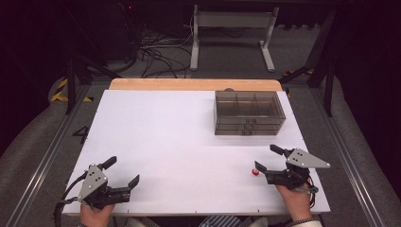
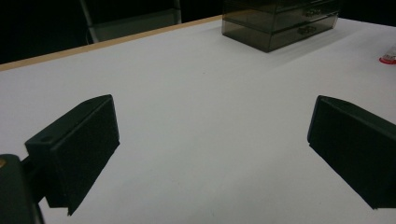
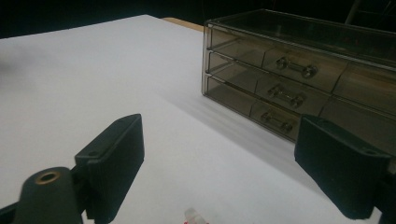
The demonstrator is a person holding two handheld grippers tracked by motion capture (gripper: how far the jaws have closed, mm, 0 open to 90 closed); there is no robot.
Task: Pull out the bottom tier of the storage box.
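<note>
A smoky clear drawer box (image 1: 249,112) stands at the far right of the white table (image 1: 165,132). Its drawer fronts with small handles face me in the right gripper view (image 3: 289,93). A small red and white piece (image 1: 255,173) lies on the table just beside the lower jaw of my right gripper (image 1: 265,156), which is open with nothing between its jaws. That piece peeks in at the bottom of the right gripper view (image 3: 195,217), below the open right gripper (image 3: 219,154). My left gripper (image 1: 125,169) rests open and empty near the front left edge.
In the left gripper view the left gripper (image 2: 210,140) faces bare white table, with the drawer box (image 2: 280,23) far off and the red piece (image 2: 388,58) at the right edge. A wooden strip (image 1: 194,84) borders the table's far side.
</note>
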